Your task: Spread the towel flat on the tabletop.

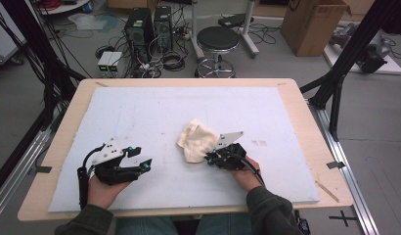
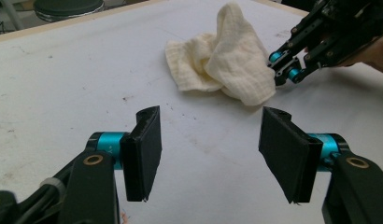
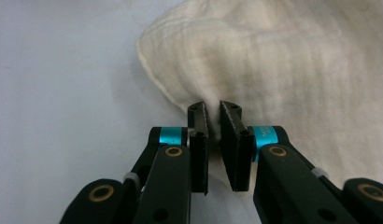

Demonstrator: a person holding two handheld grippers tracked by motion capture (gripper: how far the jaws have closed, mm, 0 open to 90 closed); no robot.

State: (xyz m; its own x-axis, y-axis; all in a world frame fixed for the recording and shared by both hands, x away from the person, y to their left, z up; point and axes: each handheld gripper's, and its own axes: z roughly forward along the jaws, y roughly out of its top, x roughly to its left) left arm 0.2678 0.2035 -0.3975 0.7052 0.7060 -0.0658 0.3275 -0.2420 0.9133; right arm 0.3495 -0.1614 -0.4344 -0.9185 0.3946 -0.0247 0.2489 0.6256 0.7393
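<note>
**Right gripper pinches cloth edge, left gripper waits spread**

While the high view looks down on the table [image 1: 306, 112], a white board [image 1: 140, 117] covers most of its top, and a crumpled cream cloth [image 1: 196, 139] lies a little right of the board's middle. The right gripper [image 1: 211, 157] meets the cloth's near right edge, a hand [image 1: 245, 176] behind it. The left gripper [image 1: 140, 159] sits well apart to the left over bare board, jaws parted, nothing between them. Beyond the table stand a black stool [image 1: 217, 41], two computer towers [image 1: 149, 27] amid cables, and a cardboard box [image 1: 313, 24]; black frame posts flank both sides. Nothing lies between either gripper and the cloth.

From the left gripper view, its own pads [image 2: 145, 149] stand wide over bare, speckled board, released and holding nothing. Farther off, the cloth [image 2: 227, 65] rises in a peaked fold, which the high view flattens, and the right gripper [image 2: 280, 70] nips its right hem.

Up close in the right gripper view, the pads [image 3: 199, 140] are drawn nearly together with a thin fold of cloth [image 3: 283, 60] caught at their tips: clenched on the cloth's edge. Its woven ribbing and rounded hem show here, detail neither other view gives, while the board [image 3: 63, 93] lies bare to the left
</note>
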